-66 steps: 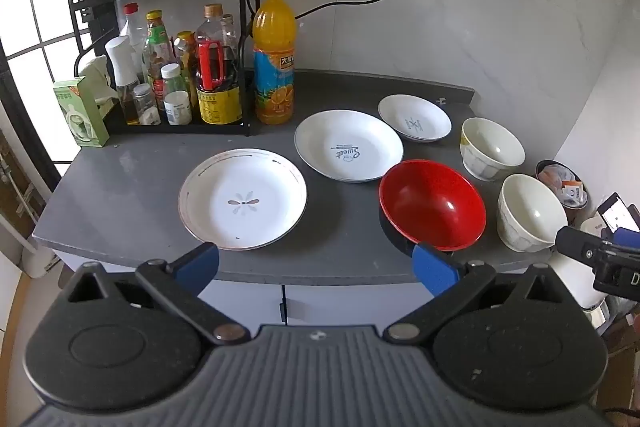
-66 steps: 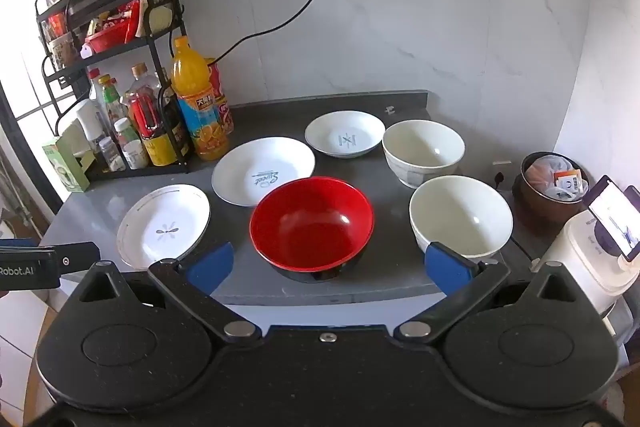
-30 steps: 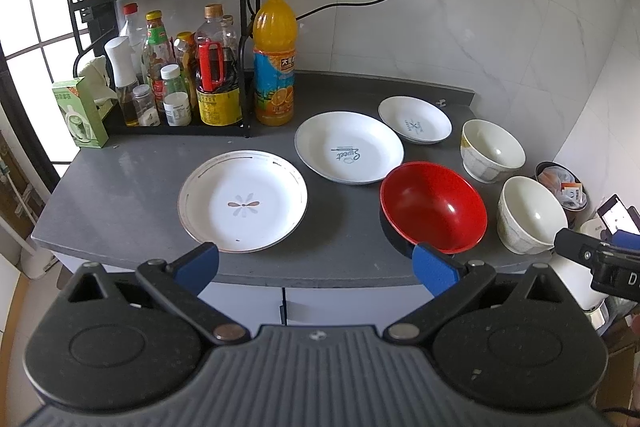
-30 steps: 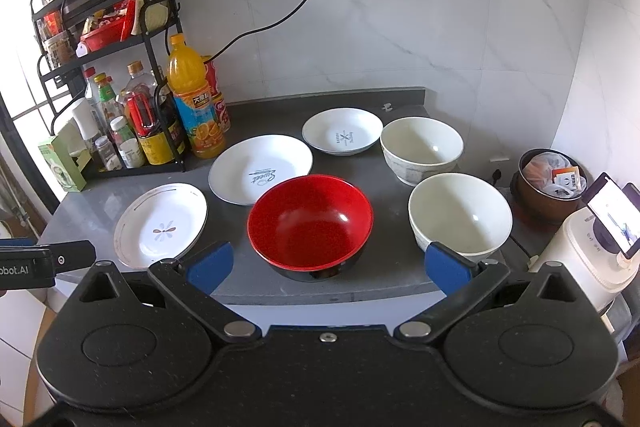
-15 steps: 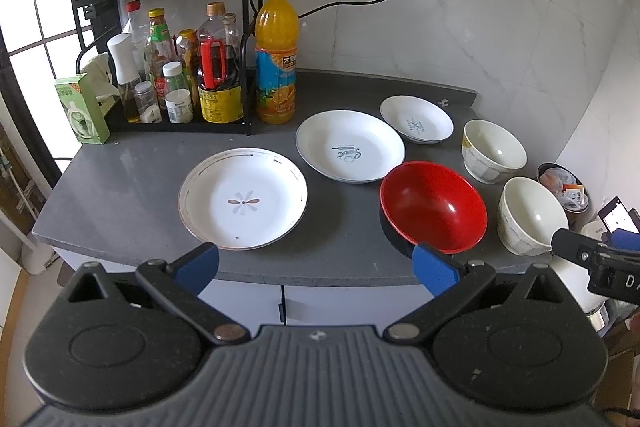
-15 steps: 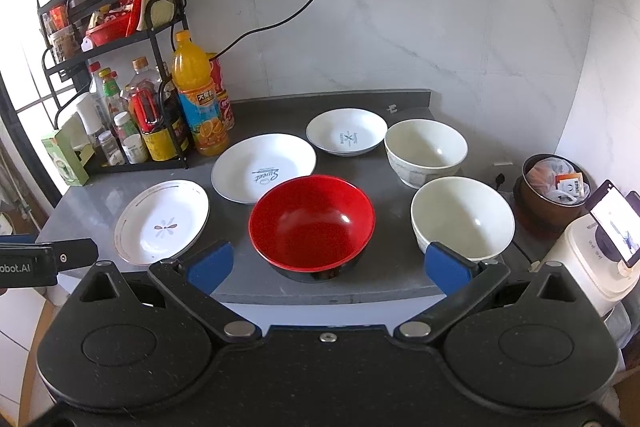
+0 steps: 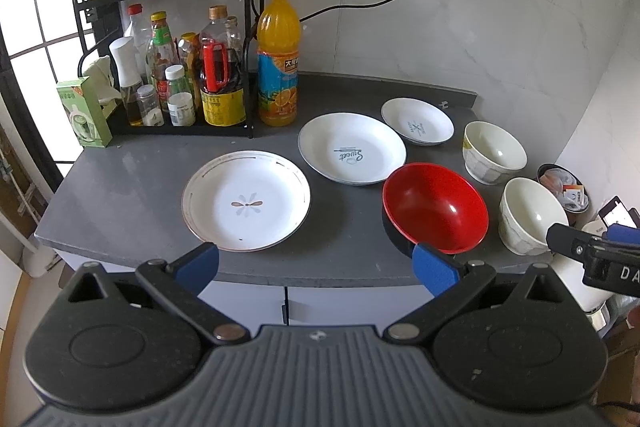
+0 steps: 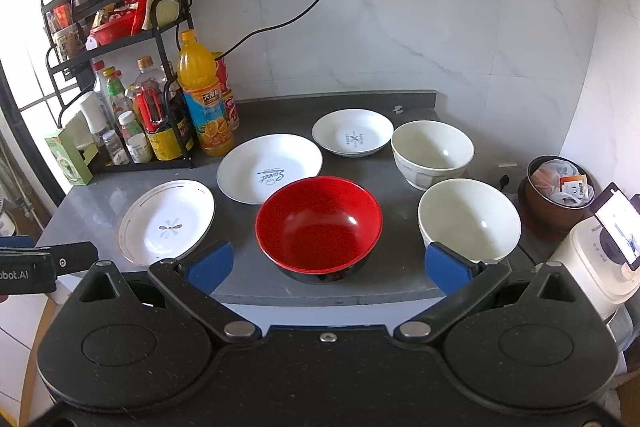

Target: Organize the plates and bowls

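Left wrist view: looks forward and down over the left gripper (image 7: pixel 316 267) from off the front edge of the grey counter (image 7: pixel 120 195), leftward of centre, facing the tiled wall; flower plate (image 7: pixel 246 201) nearest.
Right wrist view: same facing, set further right, held off the front edge; red bowl (image 8: pixel 319 229) nearest, over the right gripper (image 8: pixel 326 265).
Shared ground: whole counter, both plates beyond, white bowls, orange bottle (image 7: pixel 279 75), rack.
Cross-sighting: a black bar at the right edge of the left view, probably the other tool; a like bar at the left edge of the right view
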